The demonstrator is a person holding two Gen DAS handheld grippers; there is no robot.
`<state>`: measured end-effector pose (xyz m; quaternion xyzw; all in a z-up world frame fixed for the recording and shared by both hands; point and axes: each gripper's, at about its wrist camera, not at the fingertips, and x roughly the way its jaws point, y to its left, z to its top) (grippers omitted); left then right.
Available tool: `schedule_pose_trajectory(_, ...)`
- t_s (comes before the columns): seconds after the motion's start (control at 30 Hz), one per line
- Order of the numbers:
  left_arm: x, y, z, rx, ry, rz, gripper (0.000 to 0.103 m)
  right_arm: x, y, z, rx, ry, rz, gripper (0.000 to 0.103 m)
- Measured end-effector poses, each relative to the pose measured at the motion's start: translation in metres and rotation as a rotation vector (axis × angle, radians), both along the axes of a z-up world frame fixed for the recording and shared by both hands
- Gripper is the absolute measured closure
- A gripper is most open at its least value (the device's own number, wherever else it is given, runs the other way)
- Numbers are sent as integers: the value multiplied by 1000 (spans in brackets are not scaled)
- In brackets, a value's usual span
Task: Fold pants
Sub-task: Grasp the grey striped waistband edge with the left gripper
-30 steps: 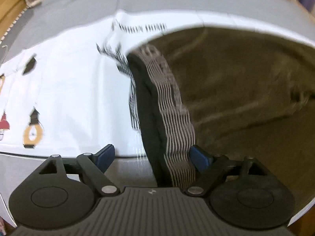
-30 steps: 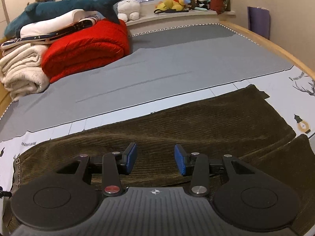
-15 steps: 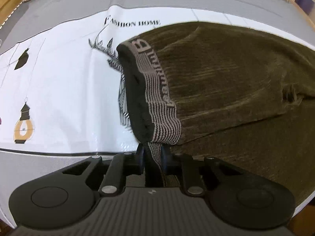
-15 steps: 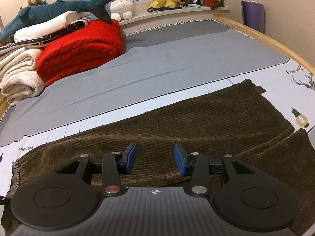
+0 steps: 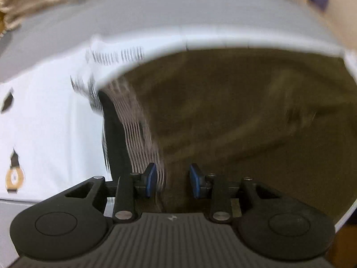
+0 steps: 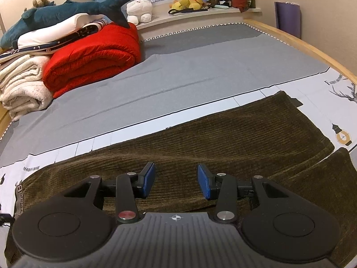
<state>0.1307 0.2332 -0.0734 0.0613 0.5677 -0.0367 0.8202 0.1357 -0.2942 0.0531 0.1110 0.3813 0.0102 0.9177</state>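
Dark olive corduroy pants [image 6: 223,134] flat on white printed sheet [image 6: 323,89] on bed. Left tool [image 5: 171,183] opening over striped waistband [image 5: 138,129], pads clear; right tool [image 6: 176,182] spread, empty.

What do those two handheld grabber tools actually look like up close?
Both look alike. The left gripper and right gripper have black linkage arms with silver pivot pins, blue pads on the fingertips, round black discs either side and a ribbed grey body. The right one has a red button.
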Motion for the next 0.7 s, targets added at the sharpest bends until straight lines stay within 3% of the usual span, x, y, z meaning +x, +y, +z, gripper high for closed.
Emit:
schedule_pose_trajectory(0.07, -1, -6, -9, 69, 26, -45, 65, 0, 1, -1, -4, 3, 2, 59)
schedule_pose_trajectory(0.2, 3, -8, 13, -4, -19, 23, 62, 1, 2, -1, -1, 3, -1, 59)
schedule_pose_trajectory(0.27, 4, -12, 29, -26, -81, 27, 51, 2, 2, 0, -7, 0, 1, 58)
schedule_pose_trajectory(0.33, 4, -14, 39, -38, -117, 39, 47, 2, 3, -1, -9, 1, 2, 57)
schedule_pose_trajectory(0.43, 10, -20, 44, -40, -151, 52, 45, 3, 4, -2, -11, 8, 1, 56)
schedule_pose_trajectory(0.7, 27, -35, 39, -13, -214, 41, 28, 6, 11, -4, -21, 13, 22, 55)
